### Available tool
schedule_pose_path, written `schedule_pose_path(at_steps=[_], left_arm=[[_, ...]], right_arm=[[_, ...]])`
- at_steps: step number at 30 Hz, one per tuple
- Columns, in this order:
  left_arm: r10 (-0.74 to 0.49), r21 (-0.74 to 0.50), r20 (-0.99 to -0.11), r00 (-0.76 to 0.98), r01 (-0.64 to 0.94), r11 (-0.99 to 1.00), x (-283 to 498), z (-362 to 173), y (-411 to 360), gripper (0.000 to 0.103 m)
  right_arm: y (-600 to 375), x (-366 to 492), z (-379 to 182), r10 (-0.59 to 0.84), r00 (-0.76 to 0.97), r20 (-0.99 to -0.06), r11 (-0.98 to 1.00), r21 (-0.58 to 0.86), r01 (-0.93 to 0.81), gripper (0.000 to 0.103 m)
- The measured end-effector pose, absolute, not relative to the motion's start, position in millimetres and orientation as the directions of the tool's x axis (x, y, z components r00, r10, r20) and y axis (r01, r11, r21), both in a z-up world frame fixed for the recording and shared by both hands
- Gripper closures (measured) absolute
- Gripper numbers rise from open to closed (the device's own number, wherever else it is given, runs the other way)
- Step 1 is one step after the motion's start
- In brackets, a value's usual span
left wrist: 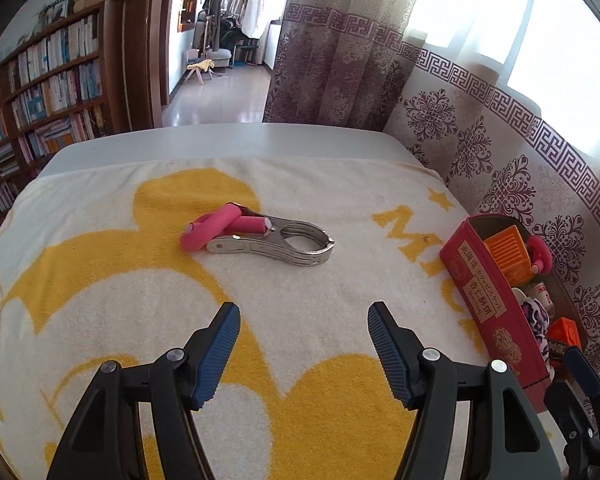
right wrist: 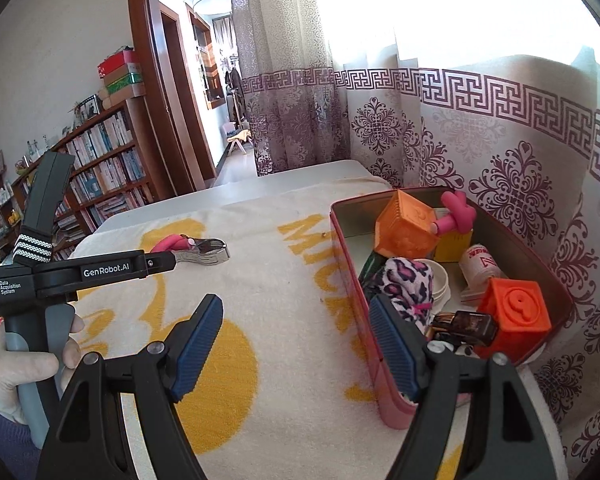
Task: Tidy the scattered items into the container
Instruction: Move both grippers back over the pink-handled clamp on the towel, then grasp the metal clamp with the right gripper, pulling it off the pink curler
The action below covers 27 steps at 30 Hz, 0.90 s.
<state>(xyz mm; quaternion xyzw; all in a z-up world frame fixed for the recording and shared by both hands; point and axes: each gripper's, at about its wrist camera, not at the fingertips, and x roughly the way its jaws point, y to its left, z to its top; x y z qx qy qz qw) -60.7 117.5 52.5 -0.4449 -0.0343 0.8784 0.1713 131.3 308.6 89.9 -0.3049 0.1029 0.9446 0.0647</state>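
Left gripper (left wrist: 304, 354): its jaws are standing well apart with nothing between the blue pads, touching nothing, and hovering over the yellow-and-cream towel (left wrist: 140, 280).
Left hand (right wrist: 24, 354): seen from the right wrist view, it is wrapping round the grey handle of that gripper at the left edge.
Right gripper (right wrist: 296, 350): its jaws are gaping wide and empty; the left pad is hanging over the towel, the right pad is sitting in front of the near corner of the red tin (right wrist: 342, 240), and whether it touches the rim cannot be told.
Clamp (left wrist: 260, 236): a metal spring clamp with pink foam handles is lying flat on the towel, straight ahead of the left gripper and well beyond its fingertips.
Clamp axis: in the left wrist view its long axis is running left to right, slightly down to the right; the pink handles are pointing left and the metal mouth is pointing right, towards the tin.
Red tin: it is sitting to the right of the left gripper, at the towel's right edge beside the curtain (left wrist: 500, 160).
Tin contents: two orange cubes (right wrist: 516, 316), a pink toy (right wrist: 458, 212), a leopard-print cloth (right wrist: 404, 284) and a small dark toy car (right wrist: 464, 326) are lying inside.
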Motion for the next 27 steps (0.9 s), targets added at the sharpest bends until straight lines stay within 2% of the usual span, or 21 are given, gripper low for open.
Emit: schedule_pose_path(at_steps=[6, 11, 27], left_arm=[[0.266, -0.241, -0.794, -0.547, -0.119, -0.963, -71.8, 33.2, 50.7, 0.035], [0.244, -0.257, -0.794, -0.557, -0.057, -0.965, -74.3, 25.8, 22.8, 0.035], [0.281, -0.311, -0.809, -0.517, -0.031, -0.95, -75.7, 12.4, 18.0, 0.035]], right_arm=[[291.5, 97.6, 74.2, -0.027, -0.76, -0.65, -0.973, 0.191, -0.128, 0.023], [280.3, 54.9, 57.7, -0.049, -0.711, -0.702, -0.976, 0.184, -0.115, 0.022], [268.9, -51.8, 30.9, -0.004, -0.647, -0.762, -0.968, 0.166, -0.189, 0.022]])
